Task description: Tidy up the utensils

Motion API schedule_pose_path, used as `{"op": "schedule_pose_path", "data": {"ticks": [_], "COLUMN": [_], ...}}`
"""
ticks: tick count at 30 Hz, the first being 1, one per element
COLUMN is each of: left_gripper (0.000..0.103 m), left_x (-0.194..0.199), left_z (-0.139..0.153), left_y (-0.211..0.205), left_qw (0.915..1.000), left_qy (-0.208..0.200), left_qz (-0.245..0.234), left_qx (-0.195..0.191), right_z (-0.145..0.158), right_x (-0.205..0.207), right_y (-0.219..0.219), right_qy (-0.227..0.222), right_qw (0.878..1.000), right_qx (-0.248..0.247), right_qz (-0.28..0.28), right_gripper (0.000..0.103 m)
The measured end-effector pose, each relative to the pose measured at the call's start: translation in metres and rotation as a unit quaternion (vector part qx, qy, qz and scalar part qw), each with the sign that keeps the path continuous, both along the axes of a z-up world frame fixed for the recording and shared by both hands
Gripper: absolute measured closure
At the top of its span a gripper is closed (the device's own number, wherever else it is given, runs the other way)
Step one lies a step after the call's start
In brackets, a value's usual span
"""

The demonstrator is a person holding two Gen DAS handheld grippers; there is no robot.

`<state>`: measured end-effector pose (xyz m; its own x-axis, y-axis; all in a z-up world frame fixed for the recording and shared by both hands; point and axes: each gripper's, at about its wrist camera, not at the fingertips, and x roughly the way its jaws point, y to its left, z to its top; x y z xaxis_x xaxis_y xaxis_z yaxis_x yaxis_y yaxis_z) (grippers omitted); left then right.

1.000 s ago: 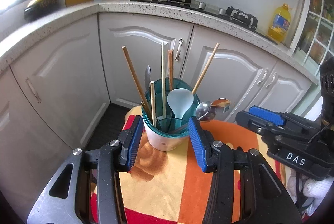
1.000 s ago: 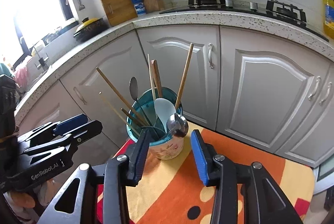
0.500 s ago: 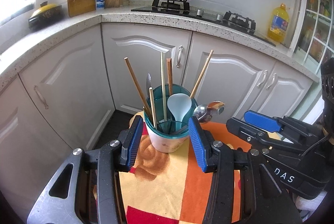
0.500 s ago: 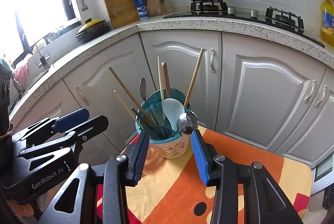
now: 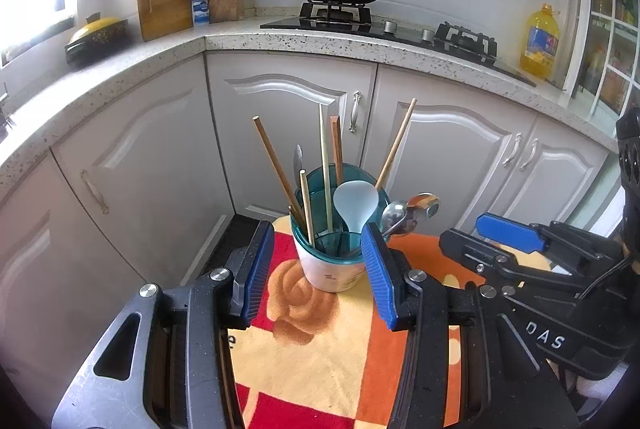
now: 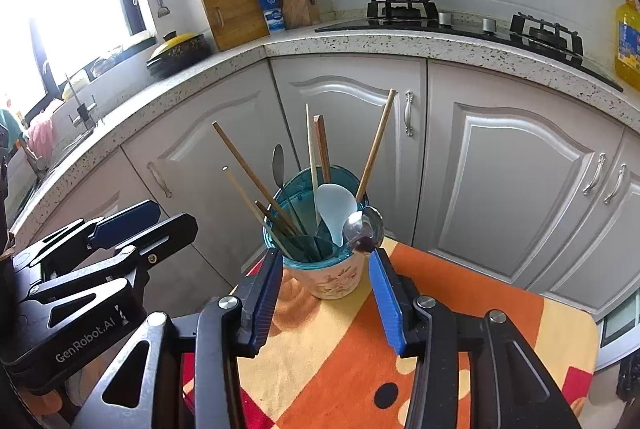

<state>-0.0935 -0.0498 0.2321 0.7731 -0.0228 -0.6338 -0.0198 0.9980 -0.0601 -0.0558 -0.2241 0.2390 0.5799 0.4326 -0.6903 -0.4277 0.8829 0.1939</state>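
Utensil holder on the cloth-covered worktop, both grippers empty

The utensil holder [image 5: 334, 261], a white cup with a teal insert, stands upright near the far edge of the orange patterned cloth [image 5: 320, 357]. It holds wooden chopsticks [image 5: 276, 165], a pale rice paddle [image 5: 355, 203] and metal spoons [image 5: 406, 215]. The left gripper [image 5: 320, 269] and right gripper [image 6: 324, 289] sit just short of it, jaws apart, gripping nothing.
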Motion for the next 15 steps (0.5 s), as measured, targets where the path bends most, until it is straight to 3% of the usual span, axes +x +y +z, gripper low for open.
{"op": "schedule_pose_path", "data": {"ticks": [4,15], "left_gripper": [0.059,0.059], "left_x": [0.0014,0.0020], "left_z": [-0.0020,-0.0050], "left_y": [0.0009,-0.0003], "left_qw": [1.0000,1.0000], "left_qy": [0.003,0.007], "left_qz": [0.003,0.006], "left_qx": [-0.001,0.001], "right_z": [-0.0015,-0.0069], "right_x": [0.0013,-0.0002], "right_y": [-0.0040,-0.0035], "right_qy": [0.002,0.011], "right_qw": [1.000,1.000], "right_qx": [-0.003,-0.007], "right_qz": [-0.005,-0.003], "right_gripper": [0.054,0.053]}}
